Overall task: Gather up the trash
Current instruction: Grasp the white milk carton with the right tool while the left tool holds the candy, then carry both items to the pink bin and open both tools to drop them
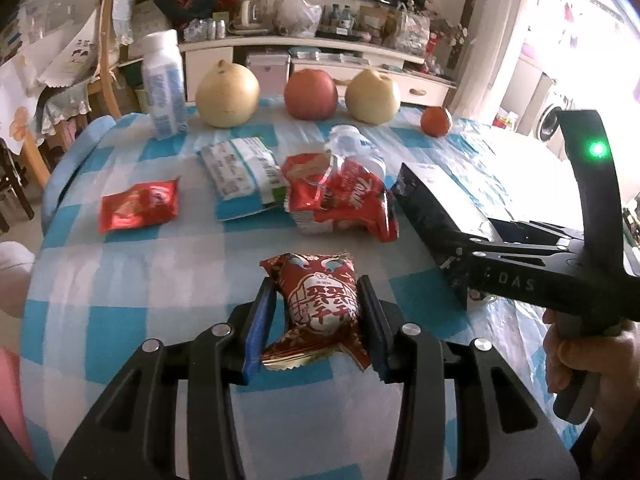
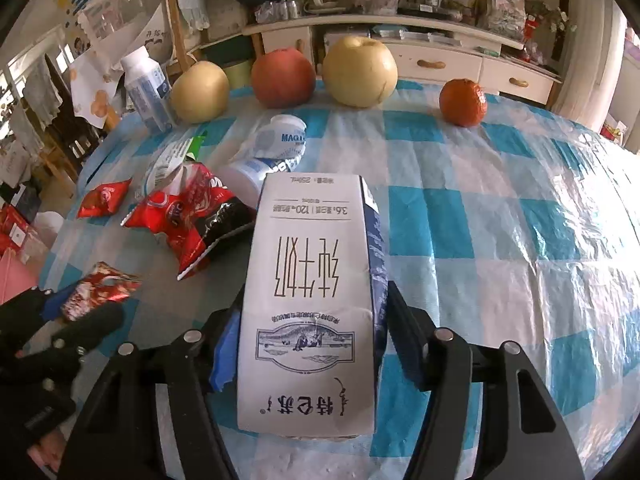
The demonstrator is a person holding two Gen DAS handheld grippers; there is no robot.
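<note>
A red snack wrapper [image 1: 320, 304] with white print sits between the fingers of my left gripper [image 1: 317, 286], which is shut on it just above the checked tablecloth [image 1: 120, 280]. My right gripper [image 2: 316, 292] is closed on a white and dark blue milk carton [image 2: 312, 272], one finger on each long side. In the left wrist view the same carton [image 1: 432, 208] slants up from the right gripper [image 1: 454, 258], with a hand [image 1: 580, 360] on the handle. Loose on the cloth lie a small red packet [image 1: 138, 206], a white and blue packet [image 1: 244, 178], a crumpled red bag [image 1: 340, 200] and a crushed white bottle [image 2: 276, 148].
Along the table's far edge stand a white bottle [image 1: 164, 84], two yellow pears [image 1: 227, 94] [image 1: 373, 96], a red apple [image 1: 311, 94] and a tangerine [image 1: 436, 121]. A cluttered cabinet [image 1: 304, 48] and chairs lie beyond. The cloth's right half [image 2: 500, 220] is bare.
</note>
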